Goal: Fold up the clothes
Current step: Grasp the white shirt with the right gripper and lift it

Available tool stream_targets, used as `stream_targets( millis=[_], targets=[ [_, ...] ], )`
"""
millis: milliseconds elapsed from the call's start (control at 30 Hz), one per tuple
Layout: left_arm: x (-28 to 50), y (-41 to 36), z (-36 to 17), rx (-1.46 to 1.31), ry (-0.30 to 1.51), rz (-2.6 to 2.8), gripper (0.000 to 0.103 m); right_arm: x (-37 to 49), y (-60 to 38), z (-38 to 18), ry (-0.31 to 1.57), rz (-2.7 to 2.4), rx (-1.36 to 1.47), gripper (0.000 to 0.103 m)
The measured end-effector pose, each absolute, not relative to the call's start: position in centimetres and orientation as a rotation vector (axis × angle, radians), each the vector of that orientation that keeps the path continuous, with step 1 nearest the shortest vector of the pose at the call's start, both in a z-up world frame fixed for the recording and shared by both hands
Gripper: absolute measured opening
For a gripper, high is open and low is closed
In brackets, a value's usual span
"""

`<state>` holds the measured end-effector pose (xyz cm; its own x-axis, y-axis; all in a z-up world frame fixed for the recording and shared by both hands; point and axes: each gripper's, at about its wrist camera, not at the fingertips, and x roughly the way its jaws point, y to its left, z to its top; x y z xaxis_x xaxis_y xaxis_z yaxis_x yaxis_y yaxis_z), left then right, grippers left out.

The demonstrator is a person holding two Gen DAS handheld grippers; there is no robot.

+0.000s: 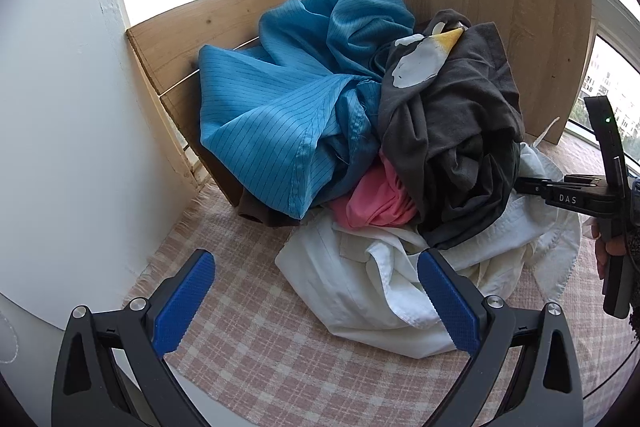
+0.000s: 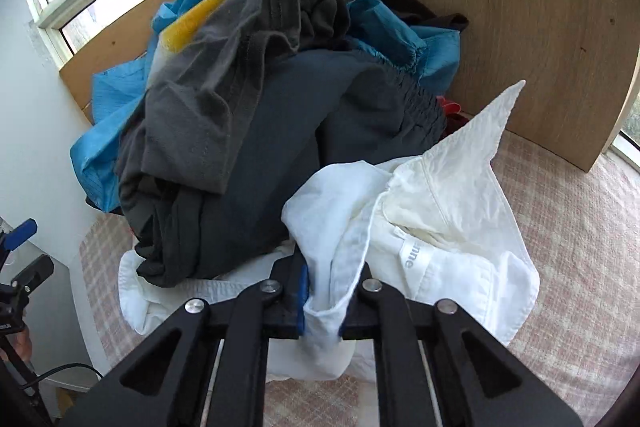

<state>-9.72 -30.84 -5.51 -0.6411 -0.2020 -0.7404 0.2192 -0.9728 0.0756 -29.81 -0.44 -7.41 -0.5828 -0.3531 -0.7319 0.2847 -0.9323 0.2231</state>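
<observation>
Right wrist view: our right gripper (image 2: 322,307) fingers pinch the white shirt (image 2: 440,227), likely to draw it from the heap; left gripper (image 1: 316,307) gapes wide, empty.

Left tool (image 1: 316,303) agape, right tool (image 2: 323,301) clamped

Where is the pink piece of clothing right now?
In the left wrist view, the pink garment sits mid-pile, wedged under the blue striped garment and dark grey shirt, above the white shirt.
</observation>
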Motion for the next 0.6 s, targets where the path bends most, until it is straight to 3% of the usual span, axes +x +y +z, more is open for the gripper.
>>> stream_targets(
  millis=[333, 600],
  targets=[
    [-7.1, -31.9, -3.5, 1.099, 0.047, -2.667, 0.102, -24.3, -5.5, 14.1, 0.074, -2.61, 0.586, 0.001],
    [-4.3, -32.8, -1.3, 0.998, 0.06, -2.686, 0.102, -19.2, -9.3, 21.4, 0.241, -2.635, 0.378, 0.001]
  ],
)
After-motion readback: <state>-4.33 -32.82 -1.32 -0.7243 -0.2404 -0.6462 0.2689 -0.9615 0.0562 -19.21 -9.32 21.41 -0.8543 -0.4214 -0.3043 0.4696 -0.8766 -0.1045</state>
